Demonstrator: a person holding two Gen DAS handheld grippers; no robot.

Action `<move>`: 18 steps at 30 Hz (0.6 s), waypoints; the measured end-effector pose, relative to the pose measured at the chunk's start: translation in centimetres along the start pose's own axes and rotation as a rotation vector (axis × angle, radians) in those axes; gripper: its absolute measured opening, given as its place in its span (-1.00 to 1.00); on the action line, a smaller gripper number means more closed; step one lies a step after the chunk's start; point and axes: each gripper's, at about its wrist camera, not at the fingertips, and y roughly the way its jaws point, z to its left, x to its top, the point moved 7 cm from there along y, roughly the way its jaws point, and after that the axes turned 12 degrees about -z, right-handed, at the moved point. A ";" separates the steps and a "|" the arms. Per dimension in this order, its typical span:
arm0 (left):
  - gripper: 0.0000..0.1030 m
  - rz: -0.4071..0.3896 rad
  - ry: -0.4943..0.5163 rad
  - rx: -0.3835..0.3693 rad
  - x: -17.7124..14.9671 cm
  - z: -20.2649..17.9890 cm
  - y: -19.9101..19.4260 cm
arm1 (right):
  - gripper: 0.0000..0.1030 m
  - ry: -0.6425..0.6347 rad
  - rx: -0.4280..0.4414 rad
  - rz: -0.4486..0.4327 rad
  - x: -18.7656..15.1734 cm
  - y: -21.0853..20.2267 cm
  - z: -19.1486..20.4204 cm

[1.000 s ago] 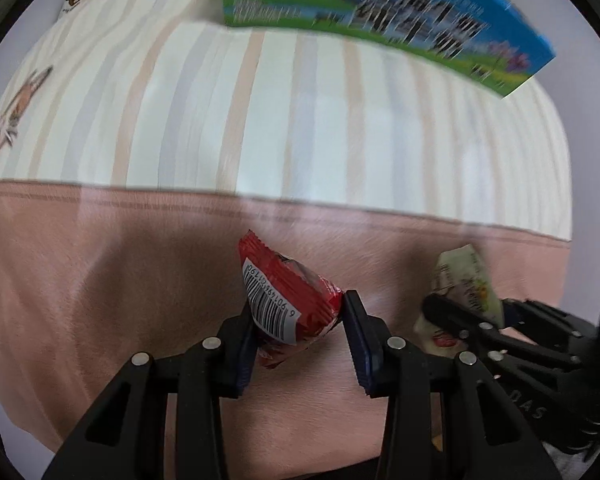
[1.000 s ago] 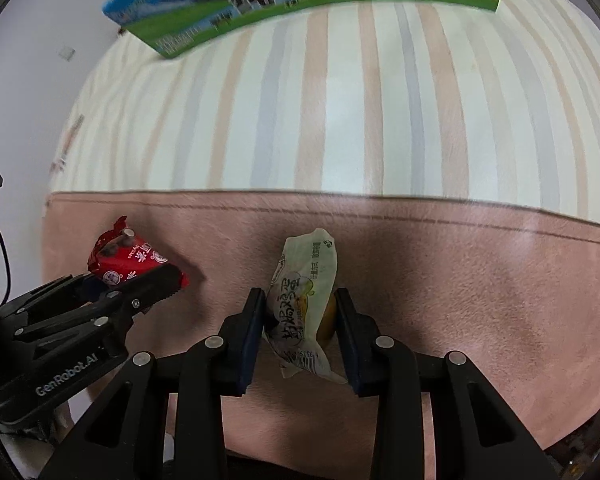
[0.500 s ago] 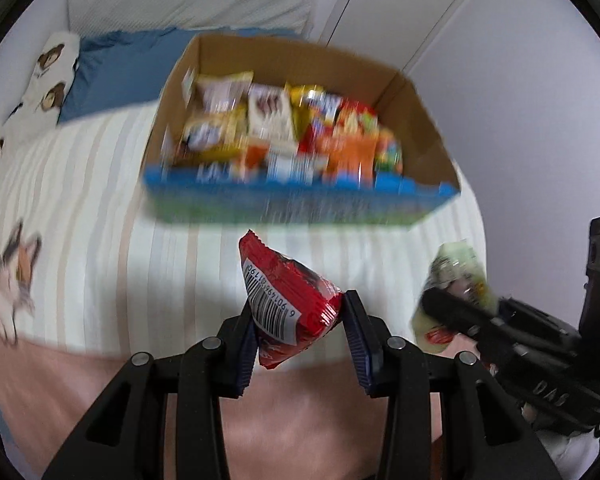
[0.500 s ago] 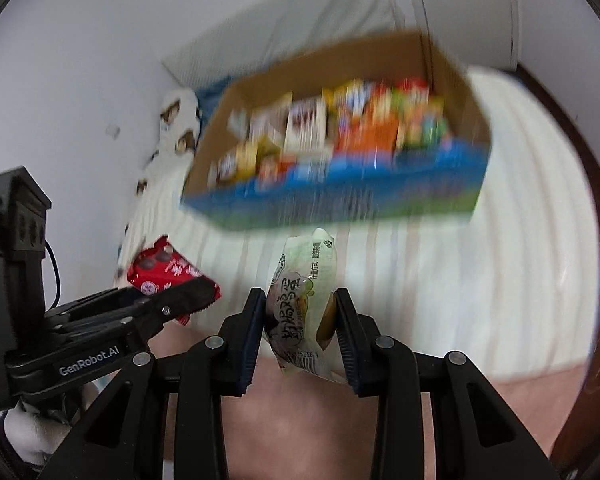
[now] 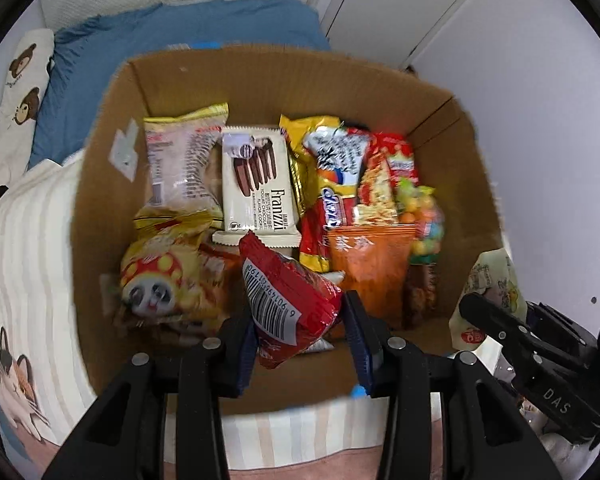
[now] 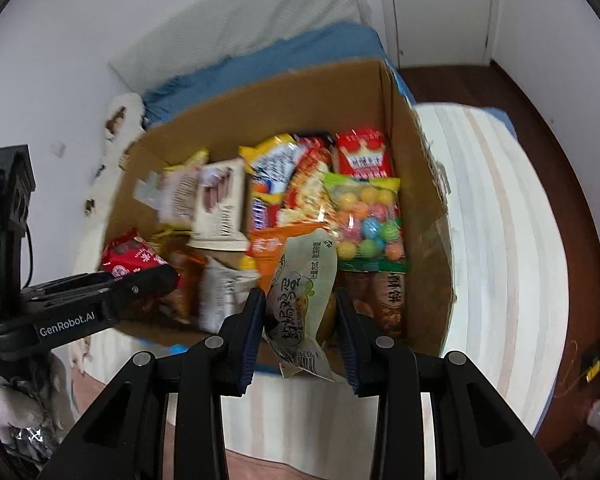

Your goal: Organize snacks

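My left gripper (image 5: 300, 324) is shut on a red snack packet (image 5: 288, 300) with a barcode and holds it above the near part of an open cardboard box (image 5: 100, 184). My right gripper (image 6: 300, 320) is shut on a pale green snack packet (image 6: 304, 292) and holds it above the box's (image 6: 420, 184) near right part. The box holds several standing snack bags. The left gripper (image 6: 148, 280) with the red packet (image 6: 128, 260) shows at the left of the right wrist view. The green packet (image 5: 496, 284) shows at the right of the left wrist view.
The box stands on a striped bedspread (image 6: 500, 240) on a bed. A blue pillow (image 5: 148, 28) and a bear-print pillow (image 5: 16, 92) lie behind it. White walls and a door (image 6: 440, 8) are beyond. Dark wooden floor (image 6: 548, 92) runs along the right.
Both grippers have risen and moved forward with their packets, from low over the pink blanket to above the open box. The box now fills both views.
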 end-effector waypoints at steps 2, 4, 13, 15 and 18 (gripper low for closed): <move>-0.28 0.015 0.014 0.013 0.1 0.0 1.2 | -0.28 -0.002 -0.017 0.027 0.0 1.2 -0.4; -0.28 0.021 0.027 0.016 0.3 -0.1 2.2 | -0.27 -0.001 -0.029 0.049 0.1 1.9 -0.8; -0.13 0.037 -0.019 0.043 0.2 0.6 2.4 | 0.74 -0.004 -0.085 0.115 0.8 3.4 -1.6; 0.54 0.020 -0.022 0.056 0.4 0.8 1.9 | 0.87 -0.007 -0.090 0.108 1.2 3.3 -1.5; 0.78 -0.011 -0.011 0.082 0.8 1.2 0.7 | 0.89 -0.017 -0.107 0.112 1.4 2.9 -1.4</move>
